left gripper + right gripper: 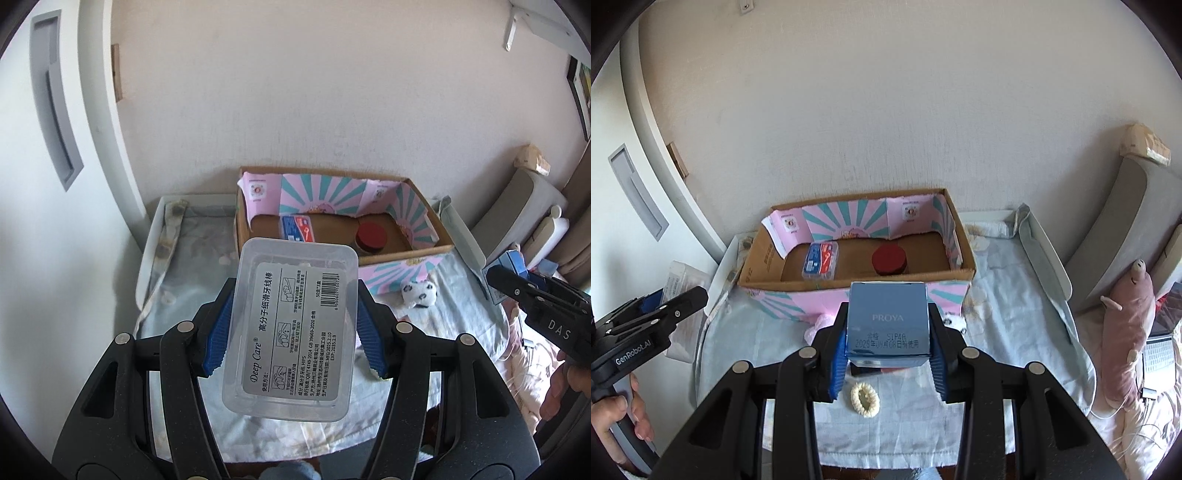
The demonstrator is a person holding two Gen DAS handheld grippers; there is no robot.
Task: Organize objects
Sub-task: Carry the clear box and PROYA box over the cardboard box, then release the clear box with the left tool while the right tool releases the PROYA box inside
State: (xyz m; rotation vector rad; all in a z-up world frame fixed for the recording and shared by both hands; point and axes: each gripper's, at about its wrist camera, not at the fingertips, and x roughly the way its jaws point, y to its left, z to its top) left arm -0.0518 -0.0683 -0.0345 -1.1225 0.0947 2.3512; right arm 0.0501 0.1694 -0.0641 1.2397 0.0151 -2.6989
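Gripping a clear plastic floss-pick box between its blue pads, the left gripper holds it label-up above the cloth-covered table, short of the cardboard box. That cardboard box, lined with pink and teal paper, stands at the far side of the table against the wall. Inside it, toward its left end, lies a small blue and red packet; to the right of that stands a jar with a red lid. In front of the box on the cloth sits a small black-and-white plush toy. Nearer the camera in the right wrist view, a cream hair scrunchie lies on the cloth, just below the right gripper. This gripper is clamped on a blue PROYA carton, held upright over the table in front of the cardboard box's near wall. Farther right, a pink plush animal leans beside a grey cushion.
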